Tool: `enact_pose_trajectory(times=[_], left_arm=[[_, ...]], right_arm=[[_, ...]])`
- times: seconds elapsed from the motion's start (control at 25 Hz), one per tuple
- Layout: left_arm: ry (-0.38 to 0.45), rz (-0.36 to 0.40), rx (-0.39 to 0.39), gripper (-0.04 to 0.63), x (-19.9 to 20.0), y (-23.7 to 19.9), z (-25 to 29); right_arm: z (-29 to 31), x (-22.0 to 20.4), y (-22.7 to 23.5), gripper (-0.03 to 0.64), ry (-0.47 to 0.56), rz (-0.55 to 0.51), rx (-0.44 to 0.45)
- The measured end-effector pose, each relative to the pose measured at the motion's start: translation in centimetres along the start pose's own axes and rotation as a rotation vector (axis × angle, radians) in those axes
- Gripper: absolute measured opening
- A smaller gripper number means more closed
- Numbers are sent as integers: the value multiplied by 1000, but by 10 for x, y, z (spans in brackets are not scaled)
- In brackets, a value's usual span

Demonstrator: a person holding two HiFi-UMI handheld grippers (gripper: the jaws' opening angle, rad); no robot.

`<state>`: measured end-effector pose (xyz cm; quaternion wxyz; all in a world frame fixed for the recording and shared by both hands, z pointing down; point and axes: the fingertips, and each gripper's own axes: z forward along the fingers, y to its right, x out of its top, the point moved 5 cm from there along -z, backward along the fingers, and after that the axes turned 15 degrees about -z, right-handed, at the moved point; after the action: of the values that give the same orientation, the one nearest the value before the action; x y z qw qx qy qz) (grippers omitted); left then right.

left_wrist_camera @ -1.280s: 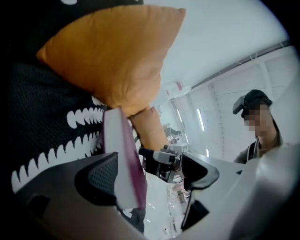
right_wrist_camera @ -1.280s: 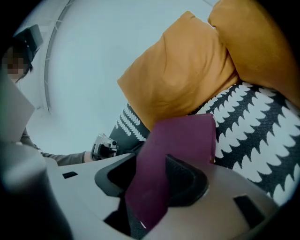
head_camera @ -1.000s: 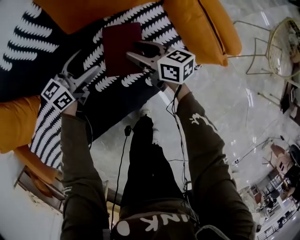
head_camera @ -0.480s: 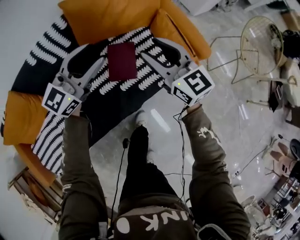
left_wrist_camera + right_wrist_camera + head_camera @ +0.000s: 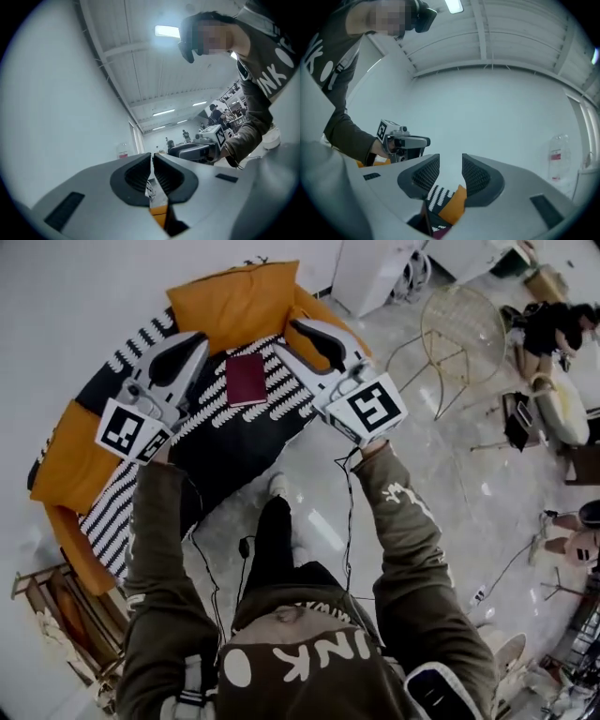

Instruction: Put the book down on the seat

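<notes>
One dark red book (image 5: 247, 380) lies flat on the patterned throw (image 5: 239, 432) over the single orange seat (image 5: 230, 301), apart from both raised grippers. The left gripper (image 5: 152, 171) is clenched, empty; the right gripper (image 5: 451, 174) is released, its jaws having just been closing on nothing

white letters "ink" across the person's dark sweatshirt (image 5: 298, 659)

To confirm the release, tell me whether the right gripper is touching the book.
Apart. Head view: patterned seat shows between the right gripper and the book lying flat.
</notes>
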<state>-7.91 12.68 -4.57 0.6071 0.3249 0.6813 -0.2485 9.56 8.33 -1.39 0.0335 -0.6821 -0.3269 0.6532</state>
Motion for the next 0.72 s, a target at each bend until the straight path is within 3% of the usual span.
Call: enact_pose_trajectory(times=[0.2, 0.36, 0.72], left_arm=[[-22, 61, 26, 12, 78, 73, -38], [-25, 102, 52, 5, 128, 106, -65], [33, 143, 50, 5, 193, 150, -119]], right_arm=[[-44, 100, -21, 152, 63, -36, -24], [-62, 160, -34, 147, 89, -55, -38], [-89, 253, -67, 107, 97, -174, -78]])
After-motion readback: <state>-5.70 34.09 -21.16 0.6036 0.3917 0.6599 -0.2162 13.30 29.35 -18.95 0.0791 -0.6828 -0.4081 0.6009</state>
